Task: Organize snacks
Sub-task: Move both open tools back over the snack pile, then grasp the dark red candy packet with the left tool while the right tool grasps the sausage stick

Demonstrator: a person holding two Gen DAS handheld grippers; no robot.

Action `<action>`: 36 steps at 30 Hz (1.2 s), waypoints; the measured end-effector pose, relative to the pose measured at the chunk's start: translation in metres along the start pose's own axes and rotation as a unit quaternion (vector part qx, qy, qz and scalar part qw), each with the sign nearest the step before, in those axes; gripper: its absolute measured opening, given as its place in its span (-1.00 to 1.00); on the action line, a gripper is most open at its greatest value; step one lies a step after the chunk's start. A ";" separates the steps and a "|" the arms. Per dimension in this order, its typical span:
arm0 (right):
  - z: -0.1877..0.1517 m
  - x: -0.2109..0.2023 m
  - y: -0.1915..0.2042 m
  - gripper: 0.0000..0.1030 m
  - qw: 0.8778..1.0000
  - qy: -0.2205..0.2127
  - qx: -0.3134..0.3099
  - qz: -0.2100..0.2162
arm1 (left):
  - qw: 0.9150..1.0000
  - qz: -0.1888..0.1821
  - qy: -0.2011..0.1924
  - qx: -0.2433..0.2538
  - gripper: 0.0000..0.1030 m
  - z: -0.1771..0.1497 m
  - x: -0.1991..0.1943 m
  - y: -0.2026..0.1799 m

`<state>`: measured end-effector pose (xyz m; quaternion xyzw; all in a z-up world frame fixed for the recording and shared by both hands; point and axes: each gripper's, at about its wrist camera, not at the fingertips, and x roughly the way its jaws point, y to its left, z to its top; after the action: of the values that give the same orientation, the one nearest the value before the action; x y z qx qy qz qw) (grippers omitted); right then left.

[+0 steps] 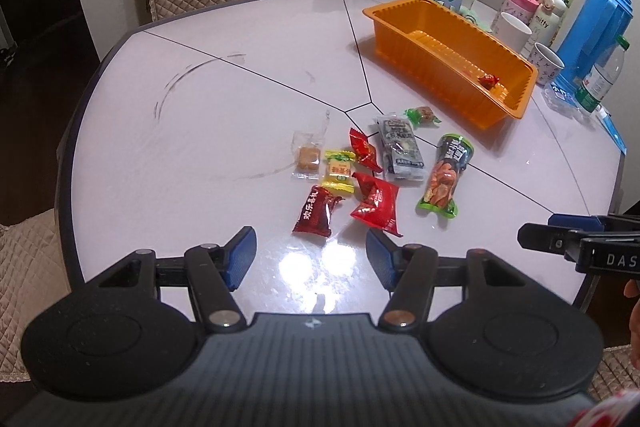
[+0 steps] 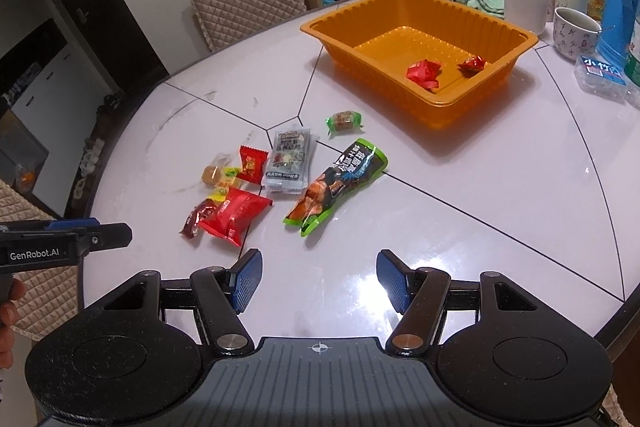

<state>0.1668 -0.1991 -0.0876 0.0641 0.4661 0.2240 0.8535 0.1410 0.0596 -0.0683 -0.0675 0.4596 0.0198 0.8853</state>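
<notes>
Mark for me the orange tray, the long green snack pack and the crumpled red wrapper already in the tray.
orange tray [image 2: 472, 103]: right wrist view, near outer wall.
long green snack pack [image 2: 332, 187]: right wrist view, middle of the pack.
crumpled red wrapper [image 2: 424, 73]: right wrist view, centre of the wrapper.

**Overhead glare, bowed edges, sharp centre**

Both wrist views are evenly lit from above by indoor lamps. The glossy counter [image 1: 224, 99] throws back white hot spots at lower centre of the left view, and a softer sheen in the same area of the right view. Shadows beneath the orange tray [image 2: 416, 99] are short and soft. Fisheye distortion bends the counter's rim and darkens the corners. The upper left of the right view is dim.
</notes>
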 end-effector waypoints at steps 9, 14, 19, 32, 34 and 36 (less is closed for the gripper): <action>0.009 0.018 -0.001 0.23 1.000 0.009 0.000 -0.003 | 1.000 -0.003 0.004 0.003 0.06 0.008 0.023 0.007; 0.013 0.025 -0.006 0.23 1.000 0.013 0.006 -0.010 | 1.000 -0.014 0.016 0.006 0.06 0.010 0.044 0.011; 0.015 0.030 -0.012 0.23 1.000 0.016 0.018 -0.017 | 0.999 -0.026 0.026 0.011 -0.02 0.011 0.063 0.015; 0.019 0.039 -0.025 0.23 0.998 0.021 0.039 -0.033 | 0.997 -0.047 0.044 0.044 -0.24 0.021 0.099 0.011; 0.019 0.040 -0.026 0.23 0.998 0.022 0.042 -0.035 | 0.997 -0.051 0.047 0.046 -0.27 0.022 0.103 0.011; 0.020 0.041 -0.027 0.23 0.998 0.022 0.043 -0.036 | 0.996 -0.053 0.051 0.049 -0.32 0.023 0.106 0.010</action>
<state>0.2112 -0.2028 -0.1163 0.0788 0.4963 0.1745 0.8468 0.2200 0.0700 -0.1432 -0.0495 0.5004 -0.0533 0.8627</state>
